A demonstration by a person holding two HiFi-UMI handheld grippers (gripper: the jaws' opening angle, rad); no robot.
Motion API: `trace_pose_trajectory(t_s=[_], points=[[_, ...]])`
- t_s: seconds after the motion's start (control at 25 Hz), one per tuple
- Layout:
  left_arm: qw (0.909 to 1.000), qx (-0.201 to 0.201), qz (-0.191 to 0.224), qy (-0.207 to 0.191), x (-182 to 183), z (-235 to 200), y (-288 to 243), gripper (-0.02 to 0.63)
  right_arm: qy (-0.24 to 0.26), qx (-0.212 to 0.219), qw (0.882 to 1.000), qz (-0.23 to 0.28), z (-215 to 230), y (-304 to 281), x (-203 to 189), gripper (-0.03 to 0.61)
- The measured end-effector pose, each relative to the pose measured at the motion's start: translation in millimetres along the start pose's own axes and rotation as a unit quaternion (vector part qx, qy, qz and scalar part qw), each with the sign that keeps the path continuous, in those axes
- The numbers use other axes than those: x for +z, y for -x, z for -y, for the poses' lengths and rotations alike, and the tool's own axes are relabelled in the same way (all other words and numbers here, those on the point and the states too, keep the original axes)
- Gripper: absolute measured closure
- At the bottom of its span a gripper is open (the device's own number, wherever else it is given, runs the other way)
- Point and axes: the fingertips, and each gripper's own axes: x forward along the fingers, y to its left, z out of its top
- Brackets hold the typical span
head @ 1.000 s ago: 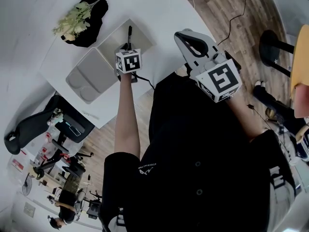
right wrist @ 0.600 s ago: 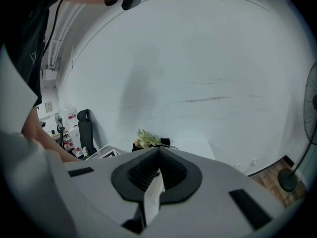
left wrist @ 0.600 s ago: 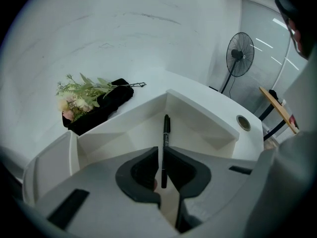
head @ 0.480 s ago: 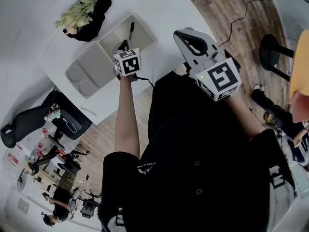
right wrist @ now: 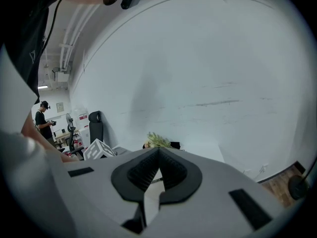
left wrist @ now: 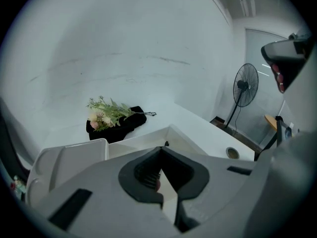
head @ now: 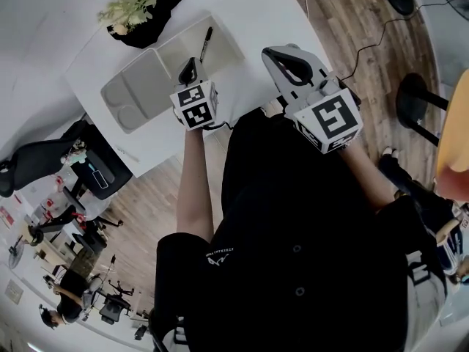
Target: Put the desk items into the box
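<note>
I'm holding left gripper (head: 189, 68) and right gripper (head: 282, 53) pinched together, empty; unwidened, I'm risking shoving the far flowers (head: 135, 7) off the table (head: 249, 13).

Beyond the box (head: 176, 50), we see the black cloth (head: 157, 13) run off the head view's top edge. The left claw (head: 190, 63) covers part of the box's near wall, and the person's torso (head: 293, 233) hides the tabletop (head: 249, 13) on the box's near side. In the left claw's view its own body masks most of the box; of the pen (left wrist: 166, 144) only a dark tip shows. In the right claw (right wrist: 159, 151) view, we can barely make out the box behind that claw's body.
</note>
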Motion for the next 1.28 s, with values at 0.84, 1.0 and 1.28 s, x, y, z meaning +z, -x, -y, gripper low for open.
trace_pose_trajectory(t_s=[0.84,1.0,1.28], points=[[0.9698,0.125,0.176,0.114,49,36,158,0.606,0.056,0.202,0.978,0.013,-50,5,14,0.580],[0.9582,0.157,0.201,0.129,50,40,186,0.606,0.071,0.242,0.968,0.016,-64,3,20,0.580],[0.9402,0.198,0.243,0.133,50,52,226,0.606,0.086,0.298,0.951,0.010,-87,-2,20,0.580]])
